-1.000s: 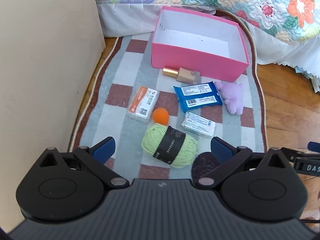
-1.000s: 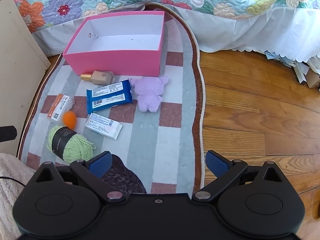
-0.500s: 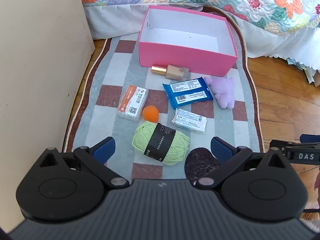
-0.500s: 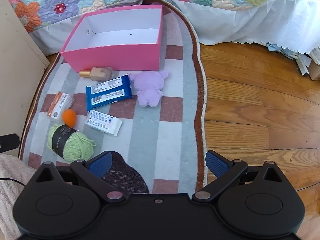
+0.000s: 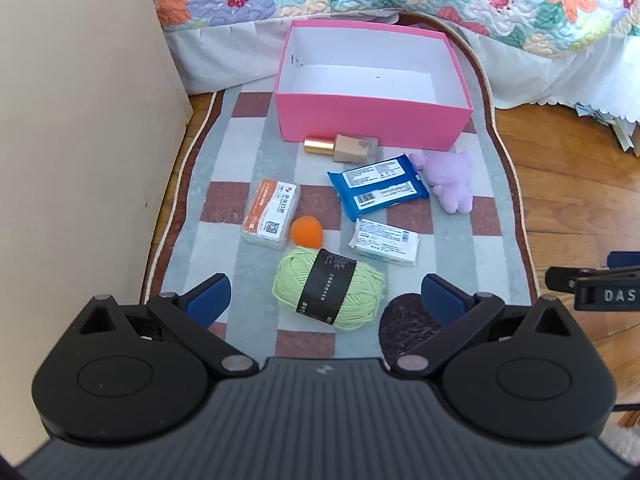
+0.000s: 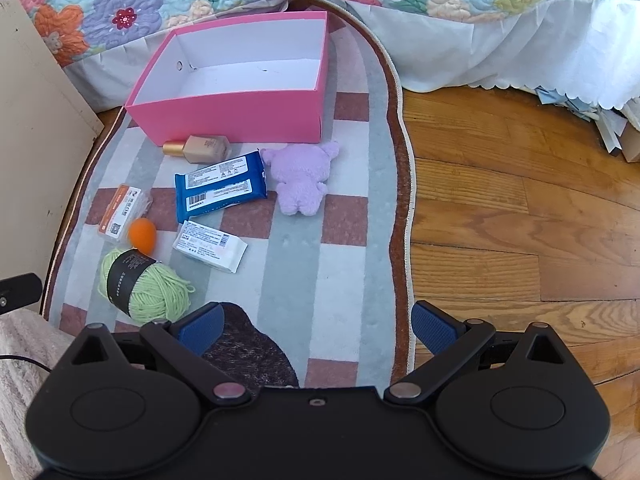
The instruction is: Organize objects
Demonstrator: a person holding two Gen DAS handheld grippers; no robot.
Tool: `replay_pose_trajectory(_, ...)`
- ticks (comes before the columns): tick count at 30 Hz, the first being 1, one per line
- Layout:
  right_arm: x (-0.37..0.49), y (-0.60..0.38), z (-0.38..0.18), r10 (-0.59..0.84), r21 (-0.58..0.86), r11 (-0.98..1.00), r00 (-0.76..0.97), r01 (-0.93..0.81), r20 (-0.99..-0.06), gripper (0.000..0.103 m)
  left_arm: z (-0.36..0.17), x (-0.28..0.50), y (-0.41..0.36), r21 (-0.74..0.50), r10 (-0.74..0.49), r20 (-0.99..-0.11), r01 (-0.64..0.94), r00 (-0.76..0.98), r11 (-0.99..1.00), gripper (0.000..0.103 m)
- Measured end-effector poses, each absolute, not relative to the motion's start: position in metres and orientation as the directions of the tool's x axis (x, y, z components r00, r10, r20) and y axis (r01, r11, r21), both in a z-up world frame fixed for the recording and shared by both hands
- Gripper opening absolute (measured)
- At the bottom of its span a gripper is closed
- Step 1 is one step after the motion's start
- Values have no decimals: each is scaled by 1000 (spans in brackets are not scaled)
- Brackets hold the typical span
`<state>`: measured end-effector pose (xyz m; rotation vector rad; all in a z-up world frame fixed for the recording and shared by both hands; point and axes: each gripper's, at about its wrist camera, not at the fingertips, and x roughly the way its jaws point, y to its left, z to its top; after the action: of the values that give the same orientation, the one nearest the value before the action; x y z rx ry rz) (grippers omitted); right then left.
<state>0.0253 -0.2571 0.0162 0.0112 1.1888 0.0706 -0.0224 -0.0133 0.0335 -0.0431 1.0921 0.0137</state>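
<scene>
pink box (image 5: 372, 120) sits empty on the rug (image 5: 224, 152); in front, one each: foundation bottle (image 5: 344, 148), blue wipes pack (image 5: 378, 189), plush (image 5: 450, 184), green yarn (image 5: 328, 294). left gripper (image 5: 324, 300) and right gripper (image 6: 316, 326) both gape wide, holding nothing.

The right gripper (image 5: 600, 284) is cut off at the frame's edge (label text incomplete).

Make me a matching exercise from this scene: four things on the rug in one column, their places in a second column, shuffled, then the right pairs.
Things:
1. foundation bottle
2. orange sponge
3. purple plush toy
4. pink box

Places:
A. beside the blue packet, on its right
B. at the rug's far end, by the bed
C. lying against the box's front wall
D. just beyond the green yarn

Pairs: 1-C, 2-D, 3-A, 4-B
</scene>
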Motion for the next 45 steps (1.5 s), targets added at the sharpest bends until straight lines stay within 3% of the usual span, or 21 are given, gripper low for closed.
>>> replay_pose_trajectory(25,28,-255,17,44,18,997,368,-74,-929,101,44,-28,-17,-32,-19,-893,-22,450,999,103)
replay_pose_trajectory(31,28,-246,43,278,134,935,442,-329,-853,101,46,-18,-10,-45,-40,-911,-1,410,999,103)
replay_pose_trajectory(36,46,-229,33,385,98,849,482,-519,-787,101,60,2,5,-106,-88,-899,-18,429,994,101)
replay_pose_trajectory(41,70,-214,11,515,239,778,372,-581,-772,101,45,28,10,-153,-134,-908,-17,396,988,101)
replay_pose_trajectory(45,66,-191,-1,558,215,693,324,-688,-764,101,8,49,19,-164,-116,-927,-108,356,981,92)
